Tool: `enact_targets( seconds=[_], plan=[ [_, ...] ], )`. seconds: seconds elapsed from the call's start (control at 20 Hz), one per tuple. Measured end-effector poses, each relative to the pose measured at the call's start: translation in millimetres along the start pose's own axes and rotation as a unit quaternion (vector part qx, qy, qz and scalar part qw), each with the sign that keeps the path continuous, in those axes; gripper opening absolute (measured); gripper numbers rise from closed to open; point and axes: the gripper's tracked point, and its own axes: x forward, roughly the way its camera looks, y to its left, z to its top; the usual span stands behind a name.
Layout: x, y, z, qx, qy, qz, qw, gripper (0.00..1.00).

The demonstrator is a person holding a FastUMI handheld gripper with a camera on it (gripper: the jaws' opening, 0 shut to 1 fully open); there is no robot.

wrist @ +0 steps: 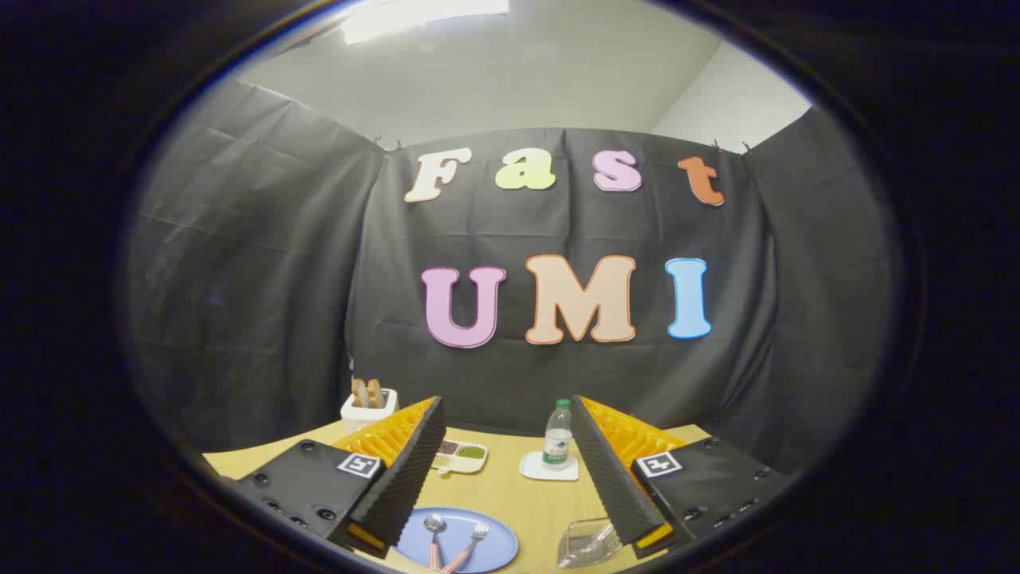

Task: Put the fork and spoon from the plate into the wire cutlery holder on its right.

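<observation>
A blue plate [490, 550] lies on the wooden table below and between my fingers, nearer the left one. On it rest a spoon [433, 528] and a fork [472, 540], both with pink handles that cross toward the near rim. To the plate's right stands the wire cutlery holder [588, 543], close to my right finger. My gripper [508, 446] is open and held above the table, with nothing between its black ridged fingers [408, 470].
Farther back on the table are a white divided dish of beans [460, 456], a water bottle [558, 434] on a white coaster, and a white box holding brown items [369, 405] at the back left. Black cloth walls close in the booth.
</observation>
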Motion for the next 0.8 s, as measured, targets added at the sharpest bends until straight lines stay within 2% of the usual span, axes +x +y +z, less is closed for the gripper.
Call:
enact_targets(
  seconds=[0.8],
  plan=[
    [11.0, 17.0, -11.0, 0.003, 0.013, 0.014, 1.000, 1.00]
  ],
)
